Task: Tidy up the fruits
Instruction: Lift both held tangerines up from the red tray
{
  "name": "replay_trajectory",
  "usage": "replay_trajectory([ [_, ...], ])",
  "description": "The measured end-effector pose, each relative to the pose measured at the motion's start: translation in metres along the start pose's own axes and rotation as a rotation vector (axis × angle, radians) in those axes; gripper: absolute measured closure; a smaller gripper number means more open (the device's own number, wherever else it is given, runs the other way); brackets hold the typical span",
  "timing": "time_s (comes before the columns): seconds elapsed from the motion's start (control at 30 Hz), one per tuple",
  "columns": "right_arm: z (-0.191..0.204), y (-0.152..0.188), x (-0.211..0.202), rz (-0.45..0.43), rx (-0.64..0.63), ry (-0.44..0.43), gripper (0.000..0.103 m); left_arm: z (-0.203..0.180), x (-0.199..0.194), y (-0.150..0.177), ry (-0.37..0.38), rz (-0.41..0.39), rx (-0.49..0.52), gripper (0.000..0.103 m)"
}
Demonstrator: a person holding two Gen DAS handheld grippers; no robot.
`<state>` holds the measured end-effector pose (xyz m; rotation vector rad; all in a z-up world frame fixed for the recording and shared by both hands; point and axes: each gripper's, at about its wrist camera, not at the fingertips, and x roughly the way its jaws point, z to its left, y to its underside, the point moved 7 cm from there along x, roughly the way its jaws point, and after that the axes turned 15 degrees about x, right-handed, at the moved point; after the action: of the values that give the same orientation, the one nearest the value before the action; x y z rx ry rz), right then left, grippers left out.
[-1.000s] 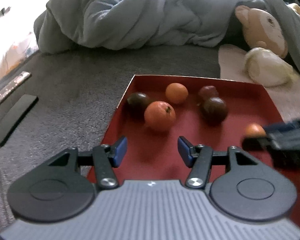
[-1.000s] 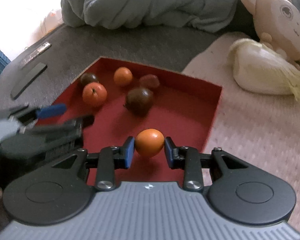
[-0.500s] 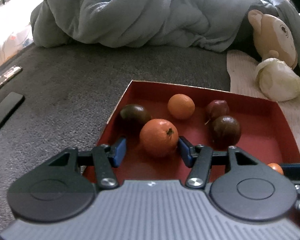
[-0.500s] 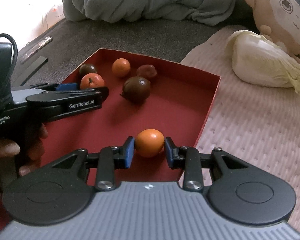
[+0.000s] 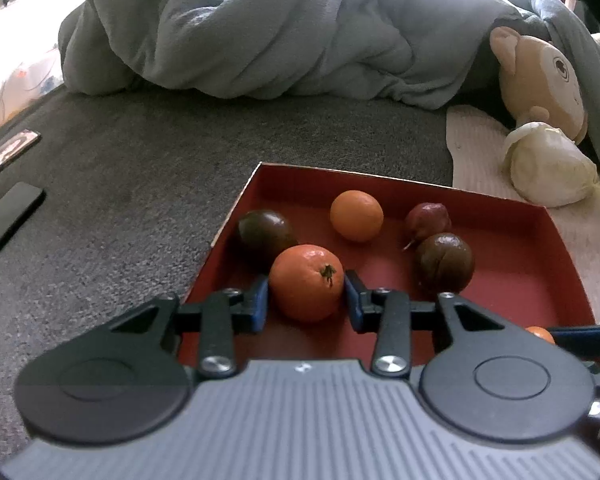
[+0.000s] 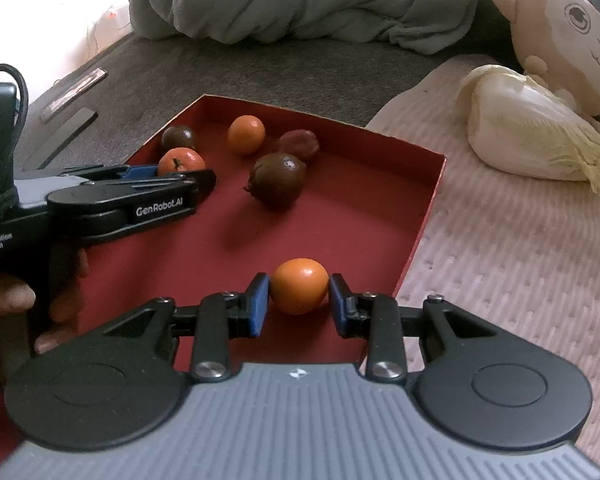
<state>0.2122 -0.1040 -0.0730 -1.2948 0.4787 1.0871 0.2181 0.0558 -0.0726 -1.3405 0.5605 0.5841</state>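
Observation:
A red tray [image 5: 520, 280] lies on a grey bed cover. In it are a dark plum [image 5: 266, 232], a round orange [image 5: 356, 216], a small reddish fruit [image 5: 428, 220] and a dark brown fruit [image 5: 444, 262]. My left gripper [image 5: 305, 290] has its jaws closing on a tangerine [image 5: 306, 276] near the tray's left wall, and both blue pads touch it. In the right wrist view the left gripper [image 6: 172, 170] reaches in from the left. My right gripper [image 6: 299, 300] is shut on a small orange fruit [image 6: 299, 284] near the tray's [image 6: 360, 208] right wall.
A rumpled grey-blue blanket [image 5: 280, 32] fills the back. A plush toy [image 6: 560, 28] and a pale cabbage [image 6: 532, 136] lie on a pink mat [image 6: 520, 260] right of the tray. A flat black object [image 5: 8, 216] lies at the left. A hand [image 6: 4, 300] holds the left gripper.
The left gripper moved forward until the tangerine sat between its fingers, then narrowed its jaws onto it. The right gripper kept still, holding the small orange fruit.

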Motion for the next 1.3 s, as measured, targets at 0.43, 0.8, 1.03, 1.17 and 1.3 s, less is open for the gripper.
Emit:
replay_trajectory([
  [0.43, 0.015, 0.017, -0.022, 0.010, -0.029, -0.003, 0.065, -0.005, -0.035, 0.012, -0.014, -0.043, 0.037, 0.062],
  [0.8, 0.012, 0.034, -0.054, -0.010, 0.005, -0.006, 0.065, -0.011, -0.067, 0.024, -0.023, -0.072, 0.056, 0.062],
  [1.03, 0.018, 0.045, -0.066, -0.017, 0.007, -0.015, 0.065, -0.009, -0.081, 0.035, -0.020, -0.059, 0.048, 0.062],
  [1.17, 0.020, 0.052, -0.074, -0.023, 0.012, -0.016, 0.065, -0.009, -0.091, 0.042, -0.025, -0.059, 0.060, 0.062],
  [1.3, 0.021, 0.059, -0.081, -0.028, 0.013, -0.012, 0.065, -0.007, -0.100, 0.052, -0.028, -0.049, 0.057, 0.062],
])
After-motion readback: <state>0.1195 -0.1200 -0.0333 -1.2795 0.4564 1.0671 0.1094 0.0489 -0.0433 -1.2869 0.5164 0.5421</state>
